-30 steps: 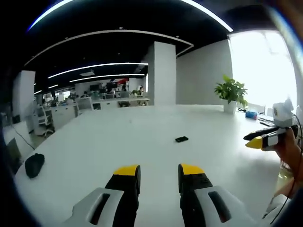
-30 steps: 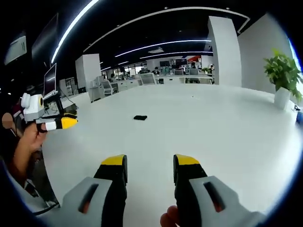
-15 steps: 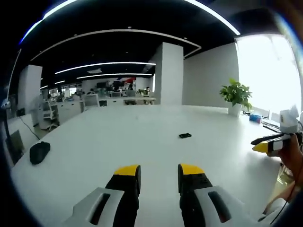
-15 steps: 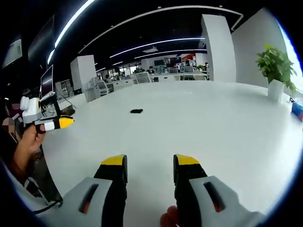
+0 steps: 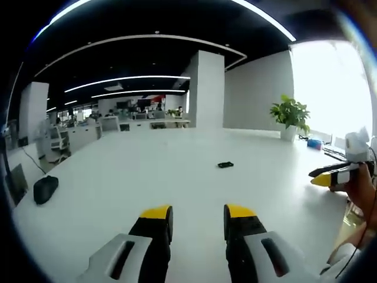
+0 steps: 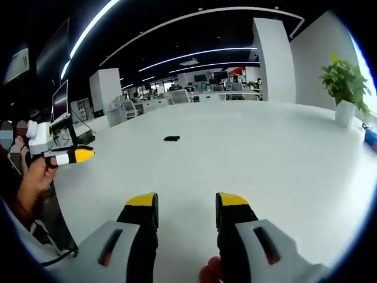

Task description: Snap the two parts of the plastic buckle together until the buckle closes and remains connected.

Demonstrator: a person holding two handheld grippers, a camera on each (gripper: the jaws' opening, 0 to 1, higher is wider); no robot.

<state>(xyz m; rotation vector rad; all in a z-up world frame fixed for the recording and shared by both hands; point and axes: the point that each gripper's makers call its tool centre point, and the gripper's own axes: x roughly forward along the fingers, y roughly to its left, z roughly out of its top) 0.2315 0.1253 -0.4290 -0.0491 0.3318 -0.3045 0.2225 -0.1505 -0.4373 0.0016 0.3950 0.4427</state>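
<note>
Nothing here is showing any writing I can read: no label, brand, number or sign is coming through anywhere in the room, near or far.

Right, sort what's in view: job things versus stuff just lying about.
For the job:
buckle
left gripper, open
right gripper, open

Lying about:
plant
black object near the table edge
blue item beside the plant
</note>
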